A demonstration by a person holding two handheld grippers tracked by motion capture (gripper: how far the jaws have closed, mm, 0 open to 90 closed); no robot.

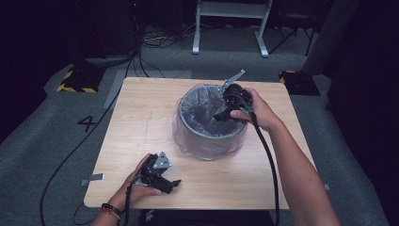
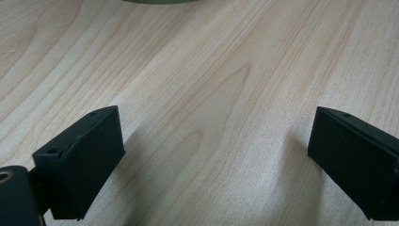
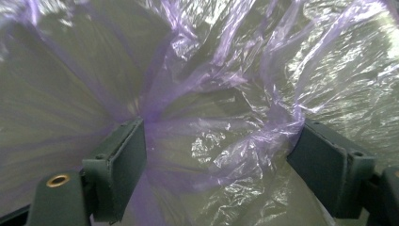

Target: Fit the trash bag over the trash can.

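In the high view, the bin (image 1: pixel 209 125) with its purple liner (image 1: pixel 200 106) stands mid-table (image 1: pixel 141 122); the right gripper (image 1: pixel 225 114) dips inside its right rim, and the left gripper (image 1: pixel 175 184) rests near the near edge.

In the left gripper view, the 2 jaws are spread wide over bare wood.

In the right gripper view, the jaws are wide apart with crinkled liner (image 3: pixel 221 117) between them.

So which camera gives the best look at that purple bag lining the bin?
The right gripper view: the purple bag spreads crinkled across it, between the right gripper's open jaws. The high view shows the bag small, draped over the bin. The left gripper view shows bare table.
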